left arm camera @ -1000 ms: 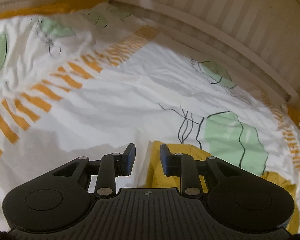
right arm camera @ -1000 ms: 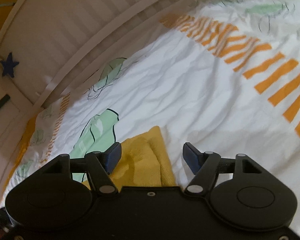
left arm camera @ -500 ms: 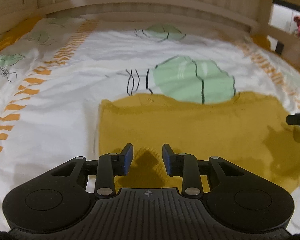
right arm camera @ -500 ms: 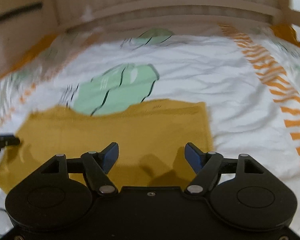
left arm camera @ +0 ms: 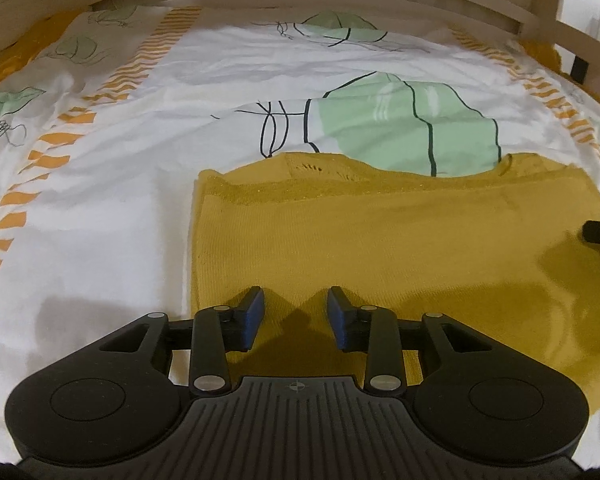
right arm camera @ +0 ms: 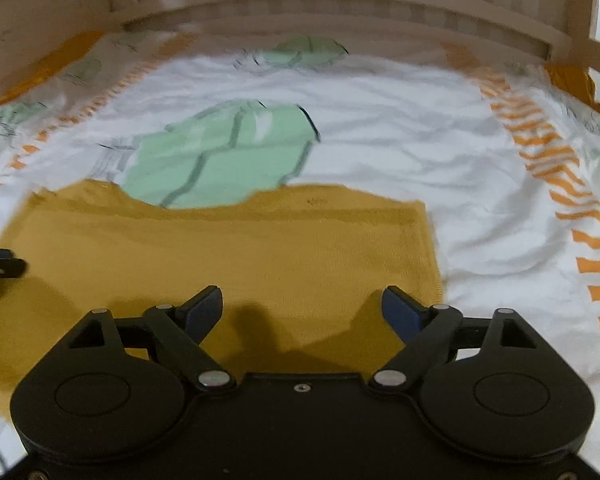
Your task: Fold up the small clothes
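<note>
The left gripper (left arm camera: pixel 295 307) hangs over the near left corner of the yellow garment (left arm camera: pixel 380 248) – spread flat on the bedsheet (left arm camera: pixel 100 208) – its jaws opening on nothing, while the right gripper (right arm camera: pixel 302 308) over the right corner opens wider, likewise empty

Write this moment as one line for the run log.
yellow garment: flat on bedsheet | left gripper: opening, empty | right gripper: opening, empty
</note>
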